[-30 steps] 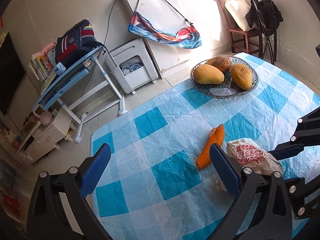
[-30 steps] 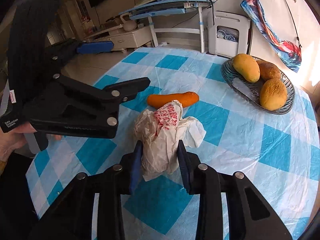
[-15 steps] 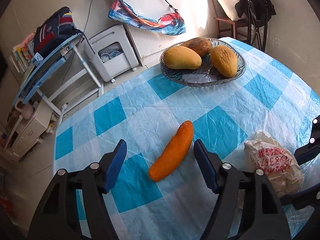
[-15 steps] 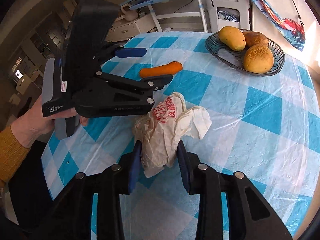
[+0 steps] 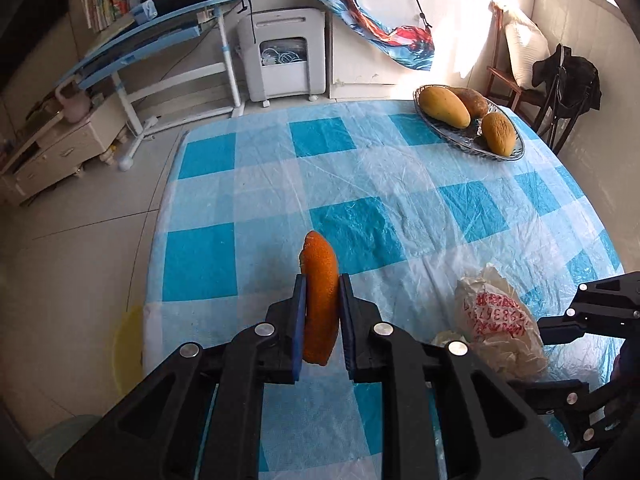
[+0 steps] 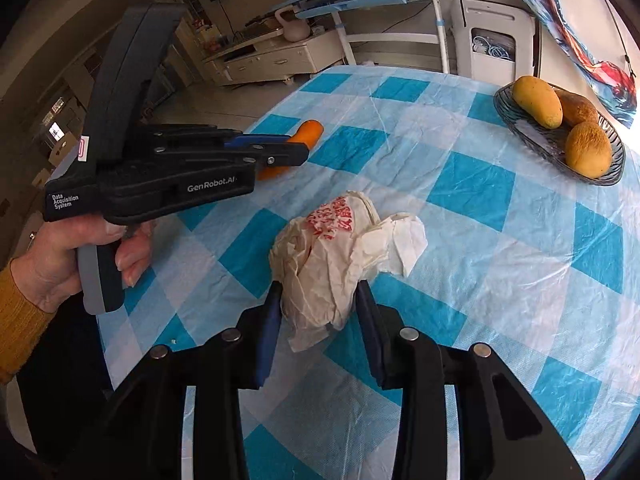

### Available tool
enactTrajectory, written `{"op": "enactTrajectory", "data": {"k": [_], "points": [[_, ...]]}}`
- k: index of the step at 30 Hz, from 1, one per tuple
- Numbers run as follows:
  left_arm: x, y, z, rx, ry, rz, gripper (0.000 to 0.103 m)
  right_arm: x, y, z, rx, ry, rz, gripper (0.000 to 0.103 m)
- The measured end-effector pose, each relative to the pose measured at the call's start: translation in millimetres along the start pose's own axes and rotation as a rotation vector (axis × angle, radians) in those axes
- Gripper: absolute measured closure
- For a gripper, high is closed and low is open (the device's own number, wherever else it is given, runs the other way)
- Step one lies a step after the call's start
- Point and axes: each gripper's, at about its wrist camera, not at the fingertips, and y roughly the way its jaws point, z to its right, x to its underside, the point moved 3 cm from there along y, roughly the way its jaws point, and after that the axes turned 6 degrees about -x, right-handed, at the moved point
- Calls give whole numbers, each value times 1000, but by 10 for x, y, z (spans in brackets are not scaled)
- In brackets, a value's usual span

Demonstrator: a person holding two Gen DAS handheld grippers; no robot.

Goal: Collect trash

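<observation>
An orange peel (image 5: 319, 296) is clamped between the blue pads of my left gripper (image 5: 322, 292), held just above the checked tablecloth (image 5: 360, 184). In the right wrist view the peel (image 6: 308, 133) shows past the left gripper (image 6: 280, 152). A crumpled white paper bag with red print (image 6: 324, 256) sits between the fingers of my right gripper (image 6: 318, 300), which is shut on it. The bag also shows in the left wrist view (image 5: 500, 320) at the right.
A dark fruit bowl (image 5: 508, 152) with mangoes stands at the table's far right, also in the right wrist view (image 6: 612, 156). A yellow bin (image 5: 128, 348) sits on the floor left of the table. A desk, an appliance and a chair lie beyond.
My left gripper moved in around the orange peel and closed on it. The right gripper kept its hold on the paper bag.
</observation>
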Motion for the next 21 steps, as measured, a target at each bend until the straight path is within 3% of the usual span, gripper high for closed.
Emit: {"op": "enactTrajectory", "data": {"k": [4, 6, 7, 10, 18, 21], "points": [[133, 1, -229, -14, -59, -37, 87, 3, 76, -117, 31, -41, -8, 52], [152, 3, -230, -35, -37, -32, 82, 0, 79, -153, 47, -60, 3, 47], [143, -5, -208, -48, -17, -25, 76, 0, 80, -166, 62, -70, 9, 43], [93, -41, -125, -77, 29, 8, 59, -9, 79, -176, 77, -78, 27, 42], [7, 3, -48, -101, 53, -3, 53, -53, 123, -65, 78, -35, 53, 41], [4, -4, -45, -102, 57, 1, 46, -61, 125, -69, 68, -31, 63, 41]]}}
